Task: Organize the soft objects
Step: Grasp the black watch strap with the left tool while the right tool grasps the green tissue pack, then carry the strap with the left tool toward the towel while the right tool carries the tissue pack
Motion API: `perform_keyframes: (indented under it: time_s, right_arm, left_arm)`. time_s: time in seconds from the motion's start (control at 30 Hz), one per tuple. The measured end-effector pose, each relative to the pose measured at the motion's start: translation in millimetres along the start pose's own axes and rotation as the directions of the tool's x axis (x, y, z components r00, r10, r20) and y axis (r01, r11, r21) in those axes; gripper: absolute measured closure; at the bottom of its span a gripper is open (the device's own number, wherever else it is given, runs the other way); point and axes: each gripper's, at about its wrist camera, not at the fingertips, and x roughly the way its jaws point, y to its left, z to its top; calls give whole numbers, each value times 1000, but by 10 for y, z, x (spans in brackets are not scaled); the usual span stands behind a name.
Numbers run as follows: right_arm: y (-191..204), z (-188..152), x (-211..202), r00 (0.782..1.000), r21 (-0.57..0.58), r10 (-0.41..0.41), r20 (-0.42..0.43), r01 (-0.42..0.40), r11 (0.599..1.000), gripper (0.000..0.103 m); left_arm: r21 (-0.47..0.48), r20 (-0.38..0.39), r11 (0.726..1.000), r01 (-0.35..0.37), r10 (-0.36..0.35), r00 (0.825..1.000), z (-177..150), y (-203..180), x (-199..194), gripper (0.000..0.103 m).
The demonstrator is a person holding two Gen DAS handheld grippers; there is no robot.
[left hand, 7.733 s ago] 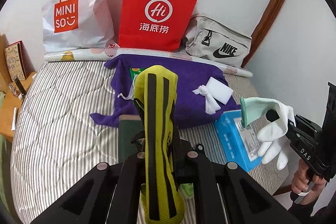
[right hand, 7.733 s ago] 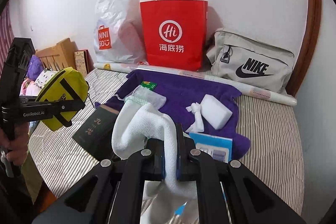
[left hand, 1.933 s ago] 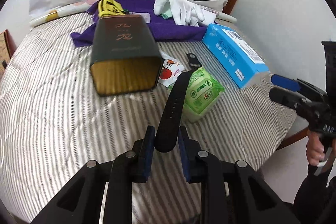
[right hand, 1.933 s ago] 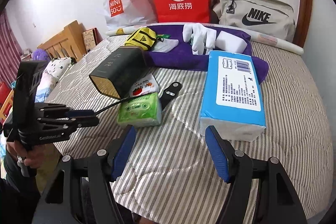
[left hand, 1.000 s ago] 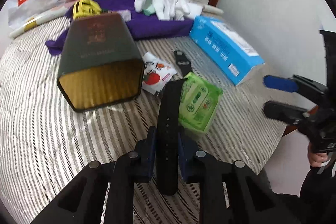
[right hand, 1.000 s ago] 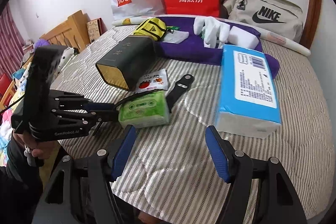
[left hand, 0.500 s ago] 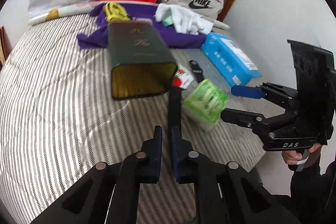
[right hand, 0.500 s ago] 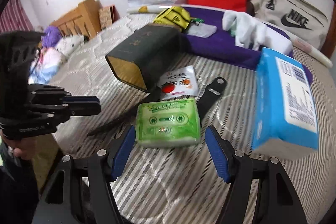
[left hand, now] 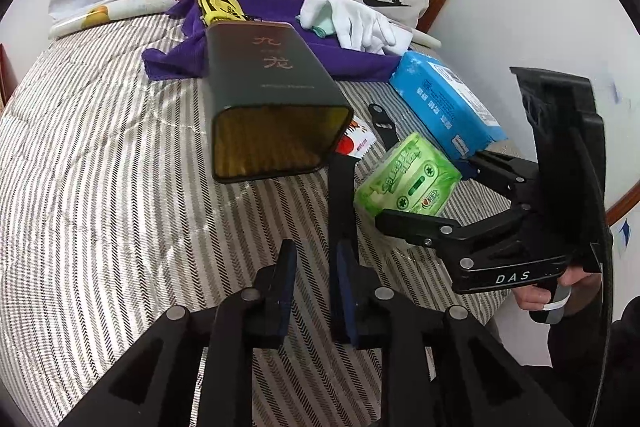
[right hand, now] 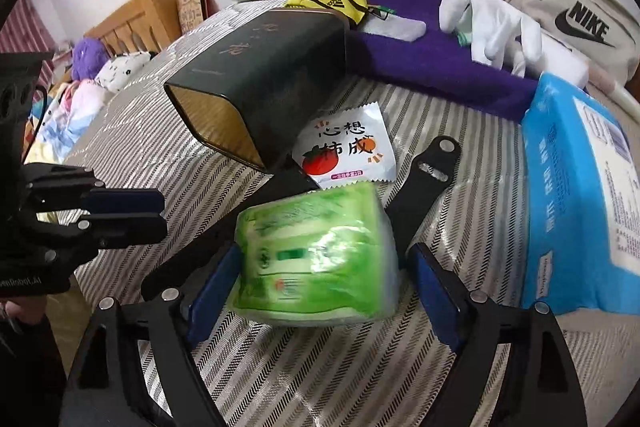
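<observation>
Lying on the striped bed [left hand: 100,187], from left to right, are a dark tin [right hand: 264,75], a black strap [left hand: 340,195], a green tissue pack [right hand: 320,259] and a blue tissue pack [right hand: 580,195]. The left hand-held gripper [left hand: 312,259] is opening, released, the strap beside its right finger. The right hand-held gripper [right hand: 320,275] is opening, straddling the green pack without pressing it.

A glossy green plastic-wrapped tissue pack [right hand: 316,259] lies on striped quilted cloth bedding [left hand: 100,195], near a smooth dark tin [left hand: 268,99] and a matt black strap [left hand: 342,195].
</observation>
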Motion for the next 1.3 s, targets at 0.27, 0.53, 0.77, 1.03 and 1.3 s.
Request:
perform_keyframes:
  time_s: [0.27,0.53,0.77,1.03,1.3]
  right_arm:
    - [3,-177,-218,999,-28,17,38,-16,999,44]
    - [-176,-449,-602,997,21,-13,77,11,1000,45]
    - [-504,-733,-887,992,91,-79,100,70,993,45]
    - [-840,-862,-933,988,168,-108,112,89,982,45]
    - [-925,-939,-789,991,187,-92,99,72,980,46]
  left_arm:
    - [72,-43,995,-62,65,997,-4,-239,182,68]
    - [190,-17,951,-243,250,968,47,-542,369,74]
    - [182,-12,946,-269,276,961,3,-585,338,83]
    - [152,14,945,-288,290,957,-15,-625,372,81]
    - [119,36,953,-279,277,960,-42,-641,300,84]
